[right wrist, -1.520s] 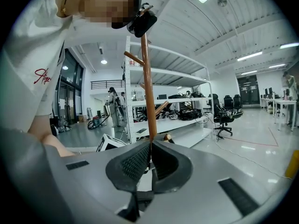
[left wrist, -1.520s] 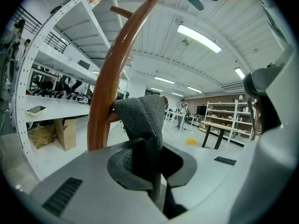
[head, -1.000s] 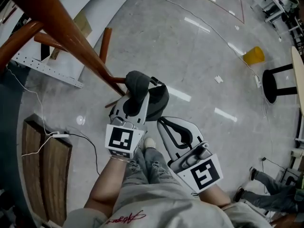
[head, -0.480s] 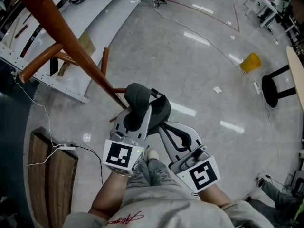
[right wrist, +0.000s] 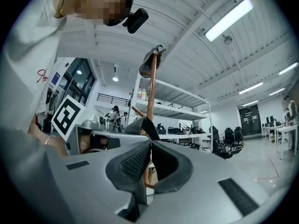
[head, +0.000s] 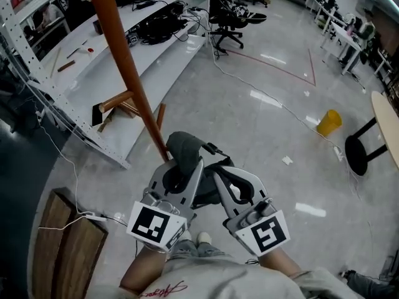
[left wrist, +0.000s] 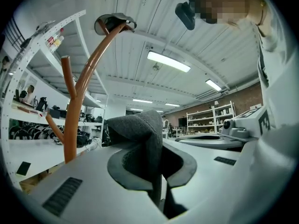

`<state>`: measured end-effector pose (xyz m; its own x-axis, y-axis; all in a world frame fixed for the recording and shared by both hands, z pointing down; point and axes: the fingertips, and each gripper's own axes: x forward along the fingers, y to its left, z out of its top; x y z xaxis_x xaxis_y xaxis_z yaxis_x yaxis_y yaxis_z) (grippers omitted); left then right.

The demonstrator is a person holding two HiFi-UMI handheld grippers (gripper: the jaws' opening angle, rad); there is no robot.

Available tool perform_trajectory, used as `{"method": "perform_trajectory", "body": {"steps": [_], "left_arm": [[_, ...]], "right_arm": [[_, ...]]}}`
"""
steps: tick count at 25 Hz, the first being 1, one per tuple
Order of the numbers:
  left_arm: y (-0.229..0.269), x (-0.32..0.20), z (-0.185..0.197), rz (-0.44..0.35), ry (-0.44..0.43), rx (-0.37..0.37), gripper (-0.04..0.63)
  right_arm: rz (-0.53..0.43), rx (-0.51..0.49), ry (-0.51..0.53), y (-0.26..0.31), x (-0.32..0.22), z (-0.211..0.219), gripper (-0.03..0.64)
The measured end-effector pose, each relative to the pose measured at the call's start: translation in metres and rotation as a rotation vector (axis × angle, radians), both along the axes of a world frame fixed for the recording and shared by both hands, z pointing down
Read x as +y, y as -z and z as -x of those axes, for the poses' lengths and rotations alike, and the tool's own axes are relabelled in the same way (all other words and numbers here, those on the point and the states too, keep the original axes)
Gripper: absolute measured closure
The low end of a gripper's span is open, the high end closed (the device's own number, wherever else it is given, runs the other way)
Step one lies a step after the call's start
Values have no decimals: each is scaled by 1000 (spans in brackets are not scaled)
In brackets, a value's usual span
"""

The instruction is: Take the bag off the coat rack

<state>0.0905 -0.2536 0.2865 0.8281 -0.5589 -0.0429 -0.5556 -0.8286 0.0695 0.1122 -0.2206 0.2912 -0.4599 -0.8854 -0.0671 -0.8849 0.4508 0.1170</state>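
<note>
A brown wooden coat rack (head: 128, 73) rises at the upper left of the head view, with short pegs near its foot. In the left gripper view the coat rack (left wrist: 77, 120) carries a dark thing (left wrist: 114, 20) on its top peg. My left gripper (head: 187, 167) is shut on a dark grey fabric bag (head: 184, 147), a fold of which stands up between its jaws (left wrist: 140, 129). The bag hangs free of the pole, close beside it. My right gripper (head: 227, 180) lies right next to the left one, its pads (right wrist: 135, 162) pressed together with nothing between them.
White metal shelving (head: 124, 48) with cables and tools runs behind the rack. A wooden board (head: 62, 242) lies at the lower left, with a white cable (head: 81, 217) beside it. A yellow object (head: 329, 122) and a black stool (head: 365, 151) stand on the grey floor at right.
The view has tilted up, so the rack's pole and the shelving now fill the upper left. Both grippers have drawn closer together, and the left one still holds the bag.
</note>
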Motion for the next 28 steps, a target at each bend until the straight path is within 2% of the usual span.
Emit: {"method": "perform_trajectory", "body": {"steps": [8,16,28], "left_arm": [[58,18,19,-88,30,32,555],[74,29,35,-114,70,21,554],[73,56,81,-119,196,41,554]], "right_arm": [[-103,-16,35,57,9,12,597],[-152,-30,77,80,17,27,596],[-117,-50,200,73,35,68,597]]}}
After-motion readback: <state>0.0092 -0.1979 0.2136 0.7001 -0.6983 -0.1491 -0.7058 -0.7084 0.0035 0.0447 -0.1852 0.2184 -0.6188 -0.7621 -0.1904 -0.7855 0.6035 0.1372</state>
